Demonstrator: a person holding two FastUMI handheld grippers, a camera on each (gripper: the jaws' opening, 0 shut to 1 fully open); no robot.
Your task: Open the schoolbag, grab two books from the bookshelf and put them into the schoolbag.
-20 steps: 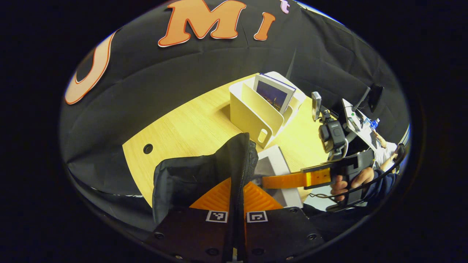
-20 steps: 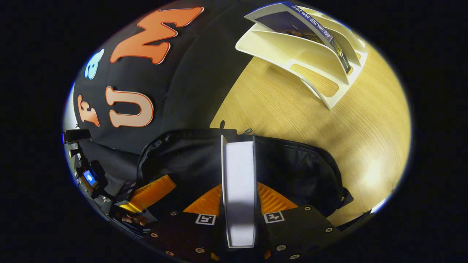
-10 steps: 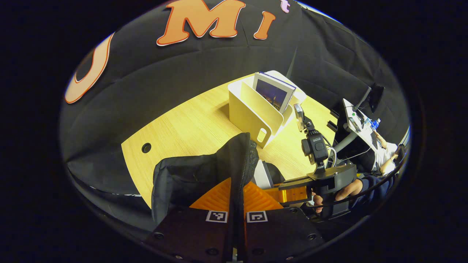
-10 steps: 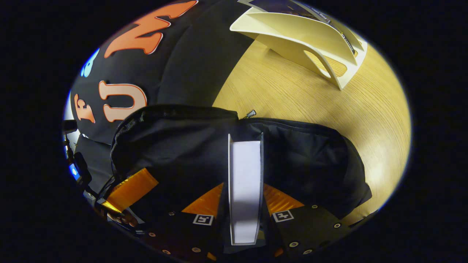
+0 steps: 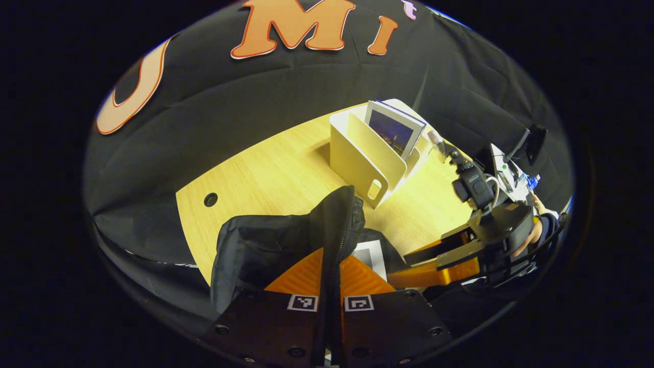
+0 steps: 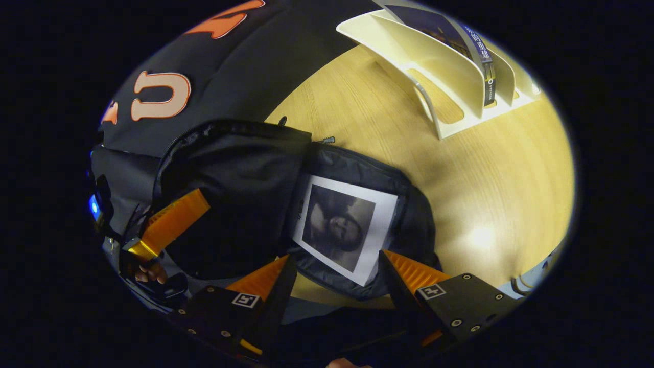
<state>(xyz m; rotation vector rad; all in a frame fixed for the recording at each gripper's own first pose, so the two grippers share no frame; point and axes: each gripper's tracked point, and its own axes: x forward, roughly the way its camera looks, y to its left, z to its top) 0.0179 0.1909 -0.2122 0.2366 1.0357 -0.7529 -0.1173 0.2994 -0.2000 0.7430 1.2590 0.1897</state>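
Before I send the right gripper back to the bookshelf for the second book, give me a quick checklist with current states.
1. First book inside the schoolbag: ok, it lies flat in the open compartment.
2. Right gripper released: ok, it is open, with the book lying beyond its fingers.
3. Left gripper holding the flap up: ok, shut on the schoolbag's zippered edge.
4. Second book available: ok, it stands in the bookshelf.
5. Path across the table to the shelf: ok, bare wood between bag and shelf.
6. Room in the bag for another book: cannot tell.
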